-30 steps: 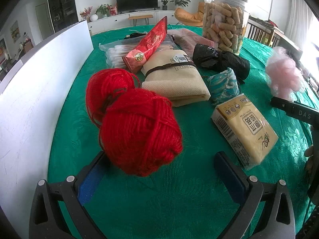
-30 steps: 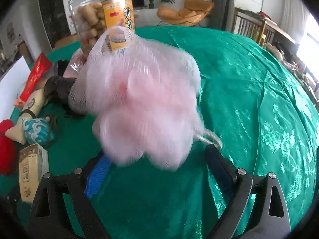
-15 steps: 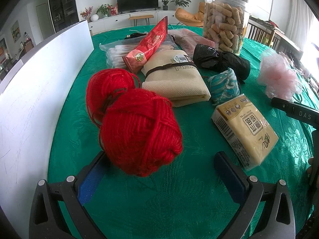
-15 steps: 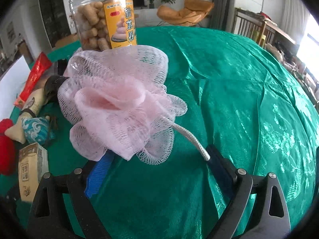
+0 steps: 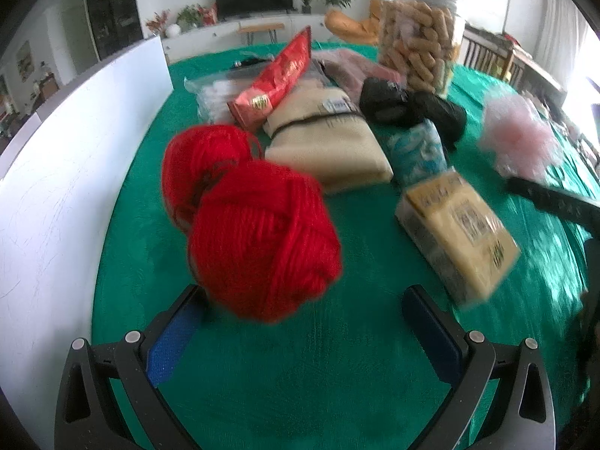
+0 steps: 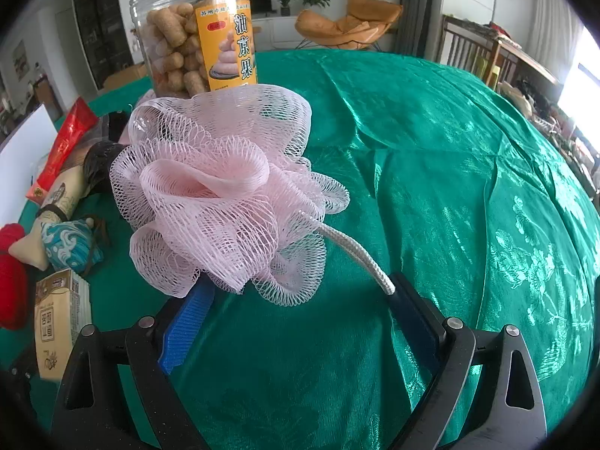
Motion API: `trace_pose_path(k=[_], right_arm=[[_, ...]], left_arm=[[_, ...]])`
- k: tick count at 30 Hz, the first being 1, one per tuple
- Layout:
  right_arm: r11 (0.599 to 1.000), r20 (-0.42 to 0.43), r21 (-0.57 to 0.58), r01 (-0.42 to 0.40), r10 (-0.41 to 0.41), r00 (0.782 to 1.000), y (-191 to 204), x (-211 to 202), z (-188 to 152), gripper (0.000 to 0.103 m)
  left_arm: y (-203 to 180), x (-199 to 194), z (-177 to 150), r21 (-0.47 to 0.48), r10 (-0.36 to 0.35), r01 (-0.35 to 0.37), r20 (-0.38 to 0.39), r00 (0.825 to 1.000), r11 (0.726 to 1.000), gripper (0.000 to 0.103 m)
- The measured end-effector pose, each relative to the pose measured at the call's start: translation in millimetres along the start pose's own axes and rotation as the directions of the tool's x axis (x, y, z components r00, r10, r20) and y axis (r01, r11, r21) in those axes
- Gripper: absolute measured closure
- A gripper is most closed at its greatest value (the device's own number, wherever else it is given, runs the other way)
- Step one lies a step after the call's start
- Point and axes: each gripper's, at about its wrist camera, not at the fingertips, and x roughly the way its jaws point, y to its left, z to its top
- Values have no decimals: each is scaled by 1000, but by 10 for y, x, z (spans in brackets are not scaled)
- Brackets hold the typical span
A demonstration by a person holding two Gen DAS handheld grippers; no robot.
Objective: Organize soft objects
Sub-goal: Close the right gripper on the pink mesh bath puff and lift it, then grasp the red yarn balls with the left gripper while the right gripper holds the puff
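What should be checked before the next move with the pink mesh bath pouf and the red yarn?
1. Right gripper open: ok, fingers spread wide.
2. Pink mesh bath pouf released: ok, resting on the green satin tablecloth, in front of the fingers.
3. Pouf's white cord free of the right finger: cannot tell, its end reaches the pad.
4. Left gripper open: ok.
5. Red yarn ball centred between the left fingers: not ok, it sits toward the left finger.
6. Left view sharp: not ok, motion blur.
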Motion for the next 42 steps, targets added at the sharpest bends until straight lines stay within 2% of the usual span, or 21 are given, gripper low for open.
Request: trace_pose_path(k=[3,5,7,10,13,16,17,18,19,20,22,24,26,28,29,30,33,35,37,40,42], right_arm=[[1000,0,0,0,0,1000,0,-1,0,9],[1000,0,0,0,0,1000,0,-5,-6,9],[1000,0,0,0,0,1000,0,2,3,9],[1000,0,-1,0,0,1000,0,1,2,9],[1000,0,-1,0,0,1000,0,-7,-7,9],[1000,0,-1,0,0,1000,0,-1,1,9],[1000,0,-1,0,0,1000,0,-1,1,9],[1000,0,-1,0,0,1000,1,-5,-3,9],[1000,0,-1,0,0,1000,1,-8,-7,9],[1000,0,-1,0,0,1000,1,-1,1,9],[1000,0,-1,0,0,1000,2,-1,1,9],[1000,0,-1,0,0,1000,2,-4,-2,9],[1000,0,-1,0,0,1000,3,-1,2,9],[1000,0,-1,0,0,1000,1,-8,-6,9],[1000,0,-1,0,0,1000,2,-1,1,9],[1000,0,-1,0,0,1000,1,-9,-7,9],[1000,-3,2,8,-8,1000,7,12,22,8],[1000,-21,-12,-10,9,1000,-16,22,62,8],[997,-80,-29,-73,71,994,-92,-25,88,10],[988,-58,18,-153,153,986,-280,-206,39,10],[987,-31,-7,-159,159,987,-359,-371,-36,10]], left_arm=[[77,-154,-152,-20,-42,42,-11,999,999,0],[151,-279,-218,-43,-86,86,4,996,995,0],[215,-389,-190,-57,-97,99,35,995,993,0],[275,-473,27,-65,-61,67,84,995,996,0],[295,-304,368,-96,-69,75,61,996,993,0],[203,-110,598,-68,-17,20,48,999,997,1],[205,-74,617,-65,-1,5,51,999,998,14],[207,-34,630,-65,30,-27,47,998,998,43],[220,-32,617,-61,68,-65,47,997,996,47],[257,-92,573,-58,55,-52,58,997,997,52],[330,-232,463,-66,1,2,52,999,998,59],[358,-416,306,-39,-62,63,26,998,997,71],[329,-572,152,21,-77,77,3,997,997,69],[293,-660,57,54,-69,68,10,998,996,50],[278,-672,36,59,-75,74,21,997,996,26],[278,-672,25,55,-73,71,47,996,996,9],[290,-611,70,4,-53,53,98,994,999,6],[297,-520,120,-26,-84,86,77,994,996,6],[322,-483,136,-43,-92,95,61,994,995,6],[382,-538,102,-46,-86,90,75,993,995,6],[412,-569,82,-51,-88,93,83,993,994,6]])
